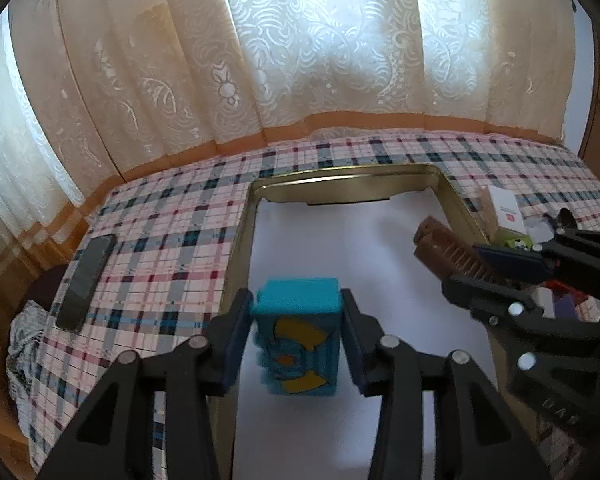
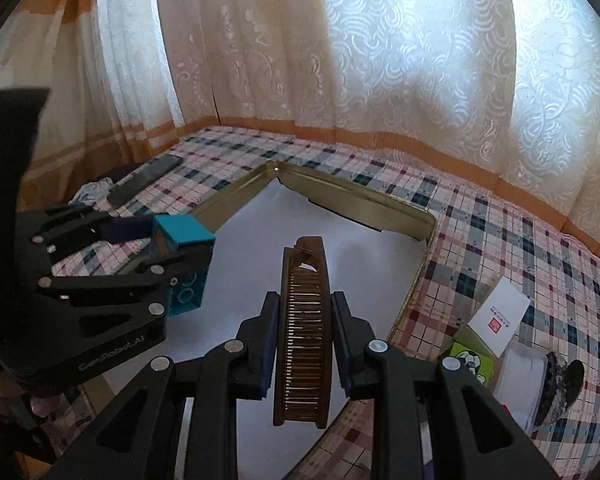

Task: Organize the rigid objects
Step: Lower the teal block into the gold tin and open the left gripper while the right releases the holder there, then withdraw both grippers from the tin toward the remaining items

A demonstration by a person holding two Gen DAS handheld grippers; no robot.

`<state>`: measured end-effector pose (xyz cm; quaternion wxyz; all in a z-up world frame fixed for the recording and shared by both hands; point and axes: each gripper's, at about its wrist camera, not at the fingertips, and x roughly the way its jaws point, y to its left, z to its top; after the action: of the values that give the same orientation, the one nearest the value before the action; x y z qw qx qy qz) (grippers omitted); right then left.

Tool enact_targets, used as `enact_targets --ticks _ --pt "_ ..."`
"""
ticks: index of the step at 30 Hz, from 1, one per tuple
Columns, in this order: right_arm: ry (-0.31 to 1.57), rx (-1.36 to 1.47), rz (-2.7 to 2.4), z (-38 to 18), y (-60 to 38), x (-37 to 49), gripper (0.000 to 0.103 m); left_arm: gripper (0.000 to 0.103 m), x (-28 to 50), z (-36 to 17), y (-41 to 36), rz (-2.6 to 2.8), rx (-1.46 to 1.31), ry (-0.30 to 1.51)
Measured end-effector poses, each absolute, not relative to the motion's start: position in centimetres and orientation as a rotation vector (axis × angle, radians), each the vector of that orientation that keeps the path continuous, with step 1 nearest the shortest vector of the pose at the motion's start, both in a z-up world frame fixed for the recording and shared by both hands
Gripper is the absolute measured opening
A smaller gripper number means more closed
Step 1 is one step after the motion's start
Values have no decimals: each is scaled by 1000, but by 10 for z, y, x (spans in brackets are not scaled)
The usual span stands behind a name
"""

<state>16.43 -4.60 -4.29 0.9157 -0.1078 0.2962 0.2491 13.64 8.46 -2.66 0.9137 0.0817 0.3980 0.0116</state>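
- Far left edge of the checked bedspread (image 1: 172,248): a dark phone (image 1: 86,280) lies flat, well apart from the action.
- Left gripper (image 1: 298,336) has the blue box (image 1: 298,332) between its jaws, over the near-left part of the tray (image 1: 340,178). Pads look a touch off the box sides, so it reads as open w/ the box between, not squeezing.
- Box: prob. a light, stiff plastic shell w/ smooth sides, likely slippery. Best taken across the two long flat faces, mid-height.
- Tray centre is a bare white floor w/ a gold rim.
- Right gripper (image 2: 304,344) is clamped on the brown comb (image 2: 304,332), held above the tray's right half, teeth toward the cam.
- Comb: thin, rigid, light; teeth prob. snap if pinched. Grip belongs on the solid spine, as here.
- Right edge of the bedspread: white card box (image 2: 498,318), green pack (image 2: 470,360), other bits. Mostly cut off by the gripper body, labels unreadable. Box underside is hidden; can't tell if it rests on the tray.
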Motion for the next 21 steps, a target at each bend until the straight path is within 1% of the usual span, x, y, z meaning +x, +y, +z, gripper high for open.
enact_targets --ticks 1,2,3,4,7,8,9,11,13,17,21 --pt "617 -226 514 -44 -45 166 39 62 137 -26 84 32 175 814" --pt "616 -222 520 -45 -45 165 51 70 136 -25 85 52 181 801" --pt "604 -217 518 -45 -47 163 54 73 134 -24 87 66 182 791" --pt "587 -209 523 -44 -49 160 59 76 132 -22 89 71 177 781" --pt "539 -172 538 -39 -61 145 60 76 119 -19 94 71 146 752" --pt "518 -165 538 -38 -67 138 60 78 114 -18 95 76 135 737" --pt "500 -162 535 -36 -74 130 60 80 106 -17 95 79 118 712" --pt "467 -150 515 -35 -93 114 61 94 93 -16 92 73 90 675" --pt "450 -132 490 -34 -113 104 62 97 79 -17 85 74 66 635" --pt "428 -92 382 -40 -166 87 68 99 58 -21 67 29 12 600" --pt "438 -72 283 -51 -204 82 68 99 48 -26 42 -13 4 582"
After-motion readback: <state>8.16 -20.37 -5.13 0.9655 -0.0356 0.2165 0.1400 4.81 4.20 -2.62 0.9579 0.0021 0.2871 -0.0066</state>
